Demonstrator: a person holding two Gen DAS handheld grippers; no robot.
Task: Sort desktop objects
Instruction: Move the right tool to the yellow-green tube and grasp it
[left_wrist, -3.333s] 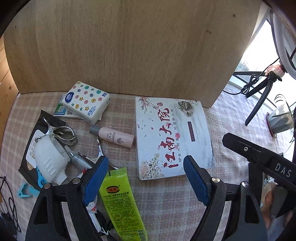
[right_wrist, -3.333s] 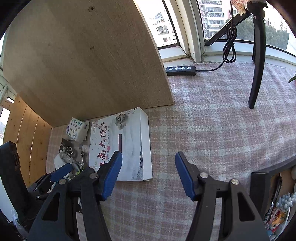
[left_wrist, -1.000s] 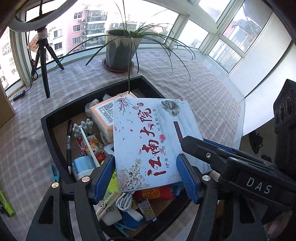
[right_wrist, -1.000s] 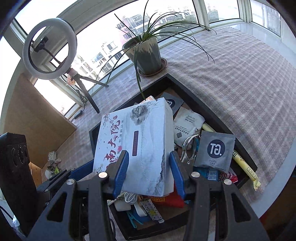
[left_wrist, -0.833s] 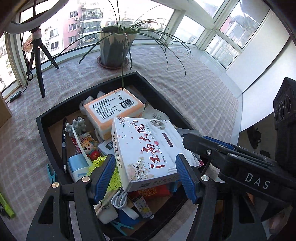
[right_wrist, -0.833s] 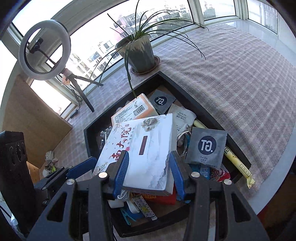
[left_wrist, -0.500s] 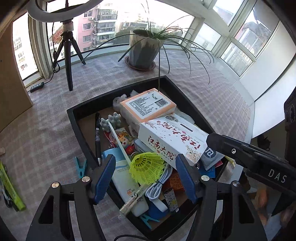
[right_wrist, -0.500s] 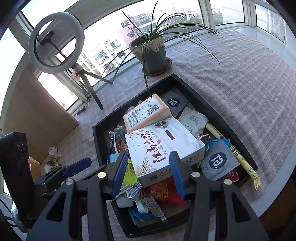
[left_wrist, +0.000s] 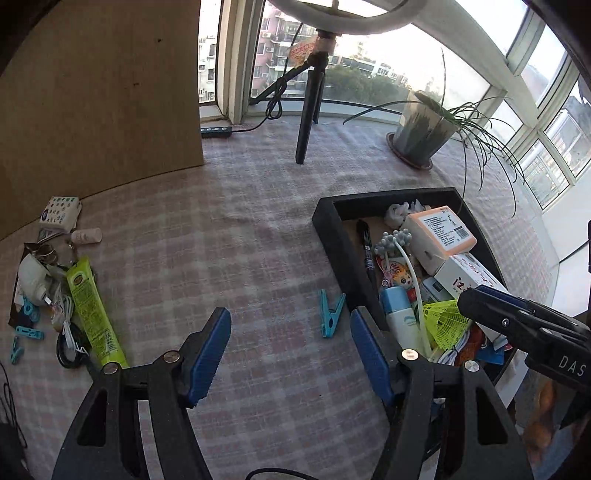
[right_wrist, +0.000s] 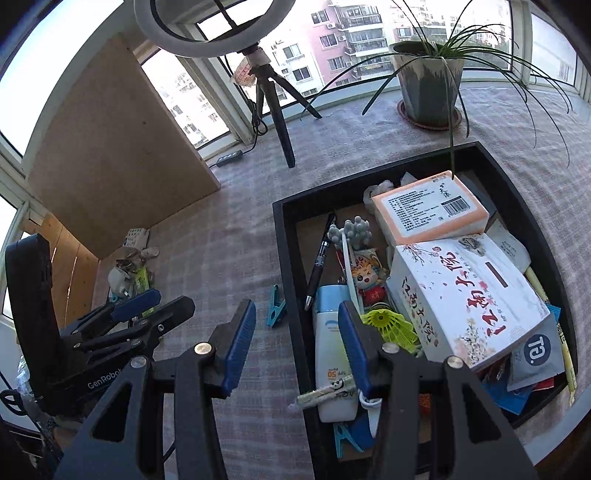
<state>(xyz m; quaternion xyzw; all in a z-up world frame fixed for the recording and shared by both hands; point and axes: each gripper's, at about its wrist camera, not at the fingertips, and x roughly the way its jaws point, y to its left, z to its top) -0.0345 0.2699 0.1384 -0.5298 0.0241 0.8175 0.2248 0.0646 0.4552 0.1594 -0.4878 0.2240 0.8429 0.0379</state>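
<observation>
Clip next, my guess: small teal plastic clothes peg (left_wrist: 331, 313) lies on the checked-cloth worktop (left_wrist: 236, 240), just outside the left wall of the black tray (left_wrist: 334, 236). Left gripper (left_wrist: 290, 349) hangs over it, jaws wide and empty, peg slightly ahead and right of centre, long axis roughly along the pointing line. Right gripper (right_wrist: 295, 345), jaws also wide and empty, straddles the tray wall; peg (right_wrist: 275, 306) sits just ahead. Both are near.

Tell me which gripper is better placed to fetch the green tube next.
Left, probably. The left gripper is open and empty, with the green tube lying close on its left. The right gripper, also open, hangs at the tray edge, farther from the tube.
</observation>
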